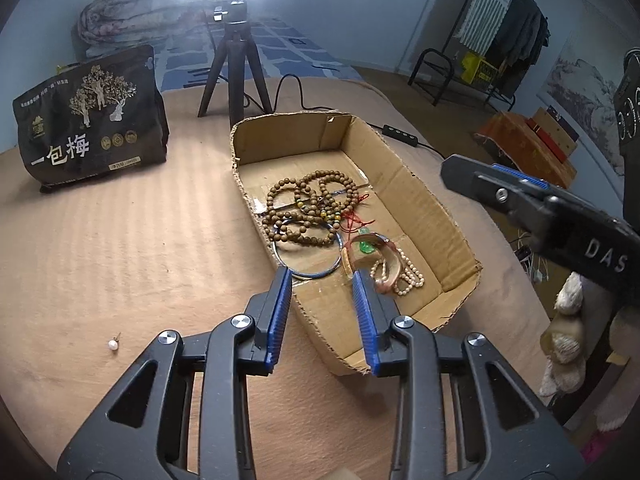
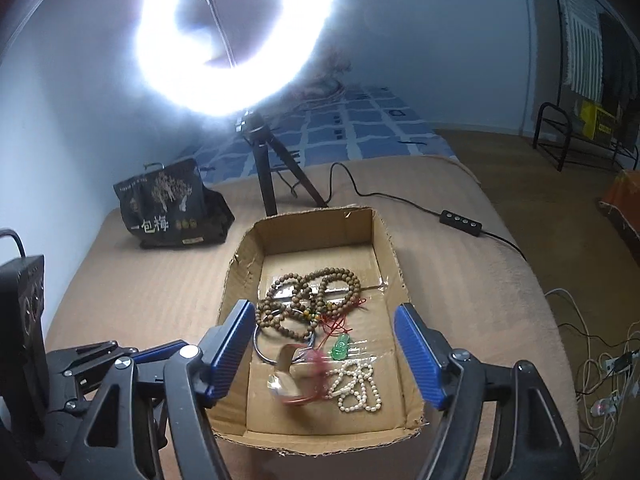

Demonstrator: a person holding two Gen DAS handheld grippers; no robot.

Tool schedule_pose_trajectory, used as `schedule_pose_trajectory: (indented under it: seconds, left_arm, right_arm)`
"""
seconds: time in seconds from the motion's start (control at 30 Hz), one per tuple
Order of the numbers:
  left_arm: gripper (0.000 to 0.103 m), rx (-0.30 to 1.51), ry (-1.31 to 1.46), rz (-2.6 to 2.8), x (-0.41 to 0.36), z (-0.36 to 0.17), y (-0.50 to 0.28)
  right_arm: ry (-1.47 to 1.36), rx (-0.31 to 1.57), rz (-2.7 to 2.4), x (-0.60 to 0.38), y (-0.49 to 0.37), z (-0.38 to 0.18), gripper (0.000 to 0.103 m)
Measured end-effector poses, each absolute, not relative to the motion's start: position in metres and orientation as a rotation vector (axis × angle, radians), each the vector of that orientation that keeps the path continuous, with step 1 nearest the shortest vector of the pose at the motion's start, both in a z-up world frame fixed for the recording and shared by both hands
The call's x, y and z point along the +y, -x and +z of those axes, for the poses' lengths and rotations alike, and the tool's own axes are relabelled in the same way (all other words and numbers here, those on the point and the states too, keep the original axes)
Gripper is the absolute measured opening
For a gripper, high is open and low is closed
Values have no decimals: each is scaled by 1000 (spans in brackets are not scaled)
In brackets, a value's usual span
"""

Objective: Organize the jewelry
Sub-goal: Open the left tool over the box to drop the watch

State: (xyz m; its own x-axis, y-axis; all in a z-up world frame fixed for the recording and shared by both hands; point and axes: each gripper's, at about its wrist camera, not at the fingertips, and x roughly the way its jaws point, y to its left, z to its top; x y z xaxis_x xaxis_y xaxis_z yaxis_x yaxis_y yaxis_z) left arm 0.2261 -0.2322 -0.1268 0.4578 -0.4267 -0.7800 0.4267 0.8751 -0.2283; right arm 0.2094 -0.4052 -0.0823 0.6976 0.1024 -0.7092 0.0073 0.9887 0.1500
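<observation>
The left tongs (image 1: 322, 276) stand moderately open over the near left wall of the cardboard box (image 1: 460, 216), holding nothing; their ribbed blue pads (image 1: 280, 312) are bare. The right tongs (image 2: 326, 320) gape wider above the box's near end, also empty, with a blurred translucent bangle (image 2: 296, 380) lying on the floor of the box between and below them.

The box is a shallow, rough-cut corrugated tray with ragged edges, resting on a tan ribbed bed cover (image 1: 120, 240); its long axis runs away from both cameras toward the tripod (image 1: 232, 68). Inside, strands of round brown wooden beads (image 1: 308, 208) lie coiled in loops at the middle, overlapping a thin dark metal hoop (image 1: 308, 276). Nearer lie a small glossy green pendant (image 2: 339, 347) on red cord and a bunched string of pearls (image 2: 356, 386). A single pearl earring (image 1: 113, 345) sits on the cover, well apart from the box on its left.
</observation>
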Motion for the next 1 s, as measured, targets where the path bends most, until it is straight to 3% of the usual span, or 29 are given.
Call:
schedule_pose_trajectory:
  seconds: [0.43, 0.77, 1.0]
  left_arm:
    - [31, 951, -11, -494, -203, -117, -224]
    - [31, 896, -30, -433, -156, -92, -227]
    - [31, 873, -32, -365, -107, -81, -231]
  right_arm:
    - [-126, 762, 56, -398, -201, -71, 87]
    - [-87, 746, 32, -388, -191, -62, 103]
    - [-43, 737, 37, -370, -181, -57, 103]
